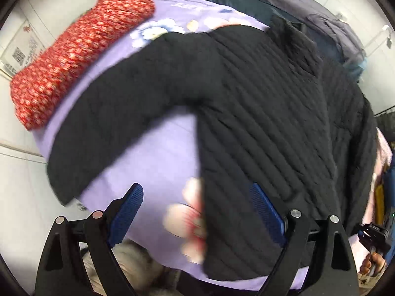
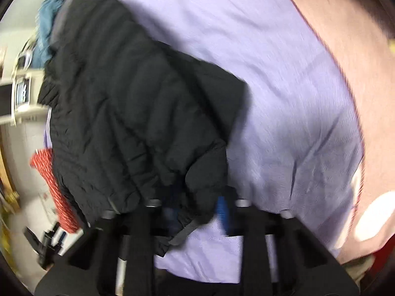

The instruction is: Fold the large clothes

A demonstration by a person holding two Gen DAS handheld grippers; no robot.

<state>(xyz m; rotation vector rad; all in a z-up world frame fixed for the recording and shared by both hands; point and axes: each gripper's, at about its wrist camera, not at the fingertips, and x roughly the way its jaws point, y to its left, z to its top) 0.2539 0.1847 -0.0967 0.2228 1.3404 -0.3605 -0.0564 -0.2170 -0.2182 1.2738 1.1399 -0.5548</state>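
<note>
- Jacket: black quilted puffer jacket (image 1: 259,123) sprawls on lilac flowered bedsheet (image 1: 153,153).
- My right gripper (image 2: 197,212) pinches its hem; left gripper (image 1: 197,209) hovers agape, empty.
- Slick padding may slip free.

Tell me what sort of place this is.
Most likely a bedroom at home: a black quilted jacket lies spread on a lilac floral bedsheet, a red patterned pillow sits at its edge, and more clothes are piled behind.
</note>
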